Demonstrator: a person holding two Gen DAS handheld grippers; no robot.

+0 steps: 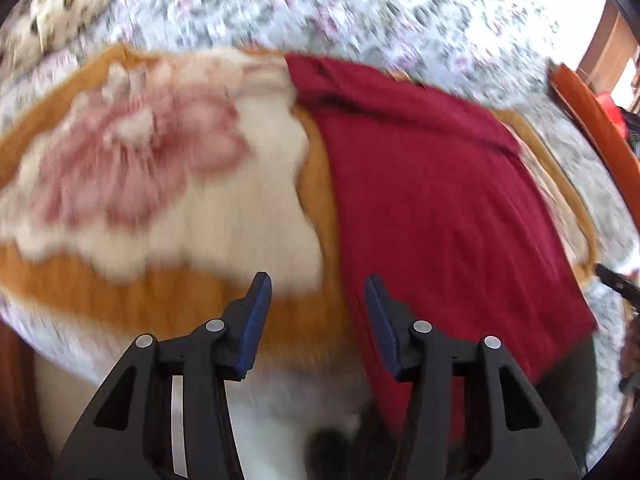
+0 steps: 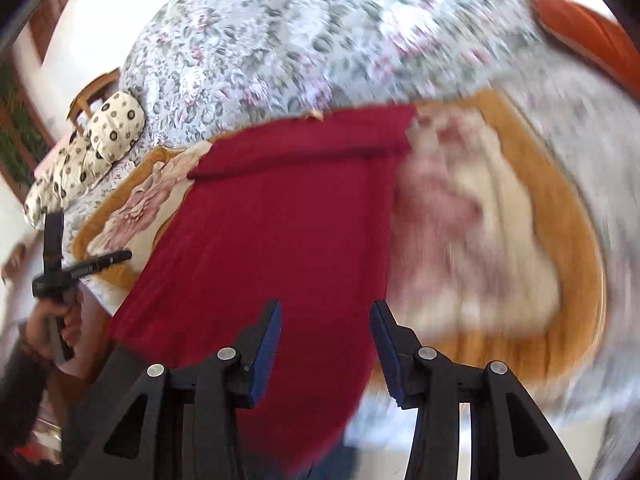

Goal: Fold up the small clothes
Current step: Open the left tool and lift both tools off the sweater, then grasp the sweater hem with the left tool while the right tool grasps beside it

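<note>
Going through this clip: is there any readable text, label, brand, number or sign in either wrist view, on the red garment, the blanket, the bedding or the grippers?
None readable.
Red garment: plain, no tag or print shows.
Orange-bordered blanket: only a blurred rose pattern.
Floral bedspread and spotted pillow: patterns, no lettering.
Left gripper and right gripper: no markings visible.

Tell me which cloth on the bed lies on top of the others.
The plain dark red cloth. It lies over the orange-edged blanket with pink flowers, which in turn covers the small-flowered bedspread.
</note>
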